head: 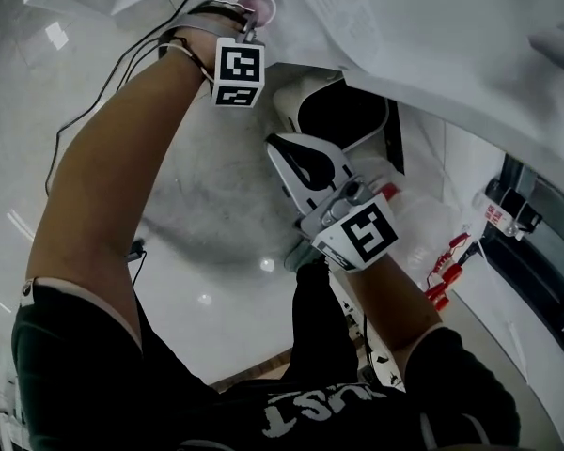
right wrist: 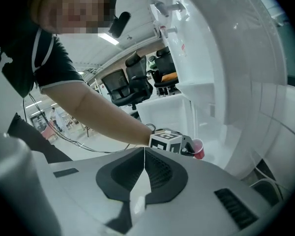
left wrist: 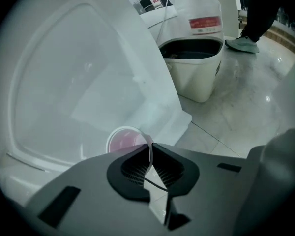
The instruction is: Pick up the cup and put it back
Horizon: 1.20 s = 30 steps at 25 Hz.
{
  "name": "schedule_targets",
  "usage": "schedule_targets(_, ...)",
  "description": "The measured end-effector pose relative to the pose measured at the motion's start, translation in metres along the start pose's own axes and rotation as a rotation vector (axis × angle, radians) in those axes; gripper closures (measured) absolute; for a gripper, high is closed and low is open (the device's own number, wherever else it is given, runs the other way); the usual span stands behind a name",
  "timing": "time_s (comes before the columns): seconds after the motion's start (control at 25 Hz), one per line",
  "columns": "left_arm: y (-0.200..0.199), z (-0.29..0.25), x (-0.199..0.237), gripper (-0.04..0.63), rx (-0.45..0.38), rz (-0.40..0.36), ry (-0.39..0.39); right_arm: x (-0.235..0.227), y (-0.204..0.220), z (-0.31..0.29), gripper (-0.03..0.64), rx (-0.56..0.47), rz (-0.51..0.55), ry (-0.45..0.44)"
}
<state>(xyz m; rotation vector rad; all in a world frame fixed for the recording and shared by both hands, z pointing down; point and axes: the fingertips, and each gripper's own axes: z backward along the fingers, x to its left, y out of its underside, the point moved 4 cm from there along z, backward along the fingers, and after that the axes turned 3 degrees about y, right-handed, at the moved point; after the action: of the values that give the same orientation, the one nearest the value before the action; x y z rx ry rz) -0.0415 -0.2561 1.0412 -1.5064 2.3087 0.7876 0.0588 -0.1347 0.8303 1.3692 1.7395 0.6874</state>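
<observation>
**Task item.** The cup (left wrist: pixel 124 140) is a clear plastic cup with a pink-tinted inside. It is held by the left gripper (left wrist: pixel 150 149) over the white table (left wrist: pixel 64 82), close to the table's near edge. The views do not show whether its base touches the surface.

**Grip.** The left gripper's fingers (left wrist: pixel 132 168) are clamped on the thin wall of the cup at the rim, one pad inside and one outside. The right gripper (right wrist: pixel 144 150) has its fingers pressed together with nothing between them. It hangs apart from the cup, nearer the person's body.

**Progress.** The pick-up is judged complete, since the cup is in the grip. The put-back is judged under way. Steps left are to seat the base flat on the table, open the fingers, and draw the gripper clear of the rim.

**Orientation.** The long axis of the cup runs from mouth to base. In the right gripper view the cup (right wrist: pixel 198 149) is near upright but tilted. Its mouth leans up toward the left gripper's marker cube (right wrist: pixel 165 142), and its narrower base points down and away. Level the cup before release, because a rim grip on a tilted cup may tip it.

**Surroundings.** A bin (left wrist: pixel 196 77) with a dark liner stands on the floor (left wrist: pixel 246 117) beyond the table.
</observation>
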Motion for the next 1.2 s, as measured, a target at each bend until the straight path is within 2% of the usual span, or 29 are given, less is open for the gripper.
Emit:
schedule_targets(0.12, -0.014, -0.017, 0.006, 0.571, 0.003, -0.061, -0.016, -0.005, 0.007, 0.006, 0.583, 0.015, 0.005, -0.006)
schedule_targets(0.4, -0.028, -0.056, 0.01, 0.571, 0.037, -0.129, -0.016, -0.016, 0.013, 0.008, 0.583, 0.036, -0.015, -0.015)
schedule_targets(0.76, -0.033, -0.077, 0.005, 0.561, 0.065, -0.154, 0.006, -0.019, 0.004, 0.012, 0.583, 0.023, -0.043, -0.031)
schedule_targets(1.0, -0.035, -0.084, 0.001, 0.423, 0.08, -0.135, 0.028, -0.02, 0.01, 0.014, 0.583, 0.024, -0.054, -0.035)
schedule_targets(1.2, -0.037, -0.079, 0.011, 0.305, 0.06, -0.09, -0.04, -0.016, 0.011, 0.012, 0.583, 0.016, -0.07, -0.036)
